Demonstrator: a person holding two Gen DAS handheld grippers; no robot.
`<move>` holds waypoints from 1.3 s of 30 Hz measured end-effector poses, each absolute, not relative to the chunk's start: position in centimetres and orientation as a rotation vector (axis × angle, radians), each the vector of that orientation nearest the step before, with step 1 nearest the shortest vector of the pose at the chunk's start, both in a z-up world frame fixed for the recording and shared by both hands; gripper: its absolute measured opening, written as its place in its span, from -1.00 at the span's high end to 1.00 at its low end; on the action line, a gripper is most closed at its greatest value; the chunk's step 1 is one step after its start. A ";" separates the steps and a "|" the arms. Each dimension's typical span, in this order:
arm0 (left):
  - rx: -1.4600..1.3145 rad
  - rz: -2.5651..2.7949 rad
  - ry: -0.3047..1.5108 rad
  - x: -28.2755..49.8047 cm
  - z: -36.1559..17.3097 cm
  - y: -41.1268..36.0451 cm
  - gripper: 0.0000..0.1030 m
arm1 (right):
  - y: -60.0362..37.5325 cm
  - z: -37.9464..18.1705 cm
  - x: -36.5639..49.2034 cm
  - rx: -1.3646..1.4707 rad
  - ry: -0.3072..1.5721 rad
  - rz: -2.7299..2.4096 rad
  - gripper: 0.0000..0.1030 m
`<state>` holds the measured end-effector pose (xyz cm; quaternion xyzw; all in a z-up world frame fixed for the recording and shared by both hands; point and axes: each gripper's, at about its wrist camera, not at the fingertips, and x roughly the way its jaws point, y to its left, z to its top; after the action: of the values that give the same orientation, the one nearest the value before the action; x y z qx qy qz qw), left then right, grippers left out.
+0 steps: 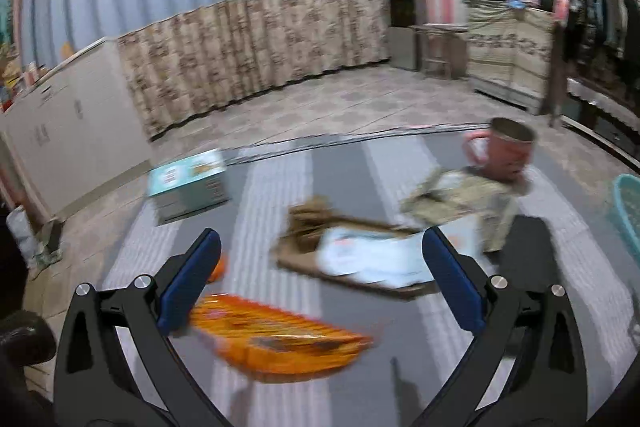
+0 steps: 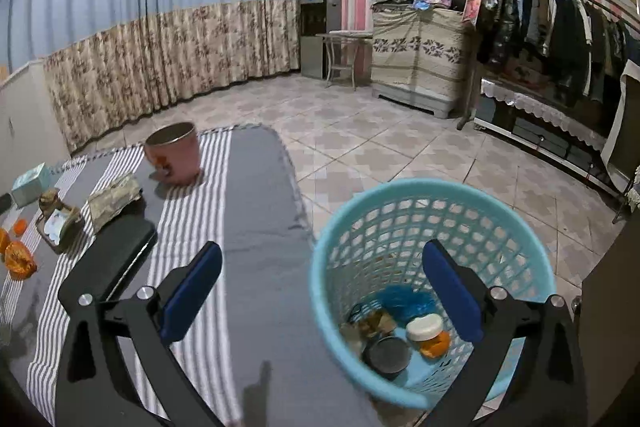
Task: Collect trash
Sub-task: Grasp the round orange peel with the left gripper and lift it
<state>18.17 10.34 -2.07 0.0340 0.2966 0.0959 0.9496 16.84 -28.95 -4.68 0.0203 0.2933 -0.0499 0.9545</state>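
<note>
Sorting trash on the striped cloth, shown part-finished. At far left, my left gripper [image 1: 320,281] hangs with jaws wide and empty above an orange wrapper [image 1: 280,339]; beyond it lie a flat cardboard piece [image 1: 304,259] and a crumpled paper bag [image 1: 456,199], all uncollected. A pink cup [image 2: 174,155] stands further back. At right, my right gripper [image 2: 322,285] is spread wide, empty, over the blue basket [image 2: 400,193], which already holds a jar, a lid and scraps.
</note>
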 end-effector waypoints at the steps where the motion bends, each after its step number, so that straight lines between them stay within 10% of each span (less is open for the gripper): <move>1: 0.064 0.209 0.607 18.0 -2.2 11.6 -0.89 | -28.4 -4.8 17.0 0.048 0.603 -0.104 -0.90; 17: -0.098 0.258 0.782 18.7 -8.1 24.0 -0.60 | -18.4 -5.9 18.5 -0.046 0.664 -0.077 -0.91; 27: -0.119 0.220 0.840 18.9 -9.4 25.1 0.25 | -14.9 -6.8 19.6 -0.031 0.719 -0.001 -0.90; 39: -0.027 0.208 0.643 19.7 -4.3 22.1 0.28 | -8.7 -5.8 21.2 -0.035 0.724 0.114 -0.89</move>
<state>19.73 22.06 -4.30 -0.0131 0.3156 0.1021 0.9433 21.21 -8.71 -5.80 -0.0172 0.3540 0.0560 0.9334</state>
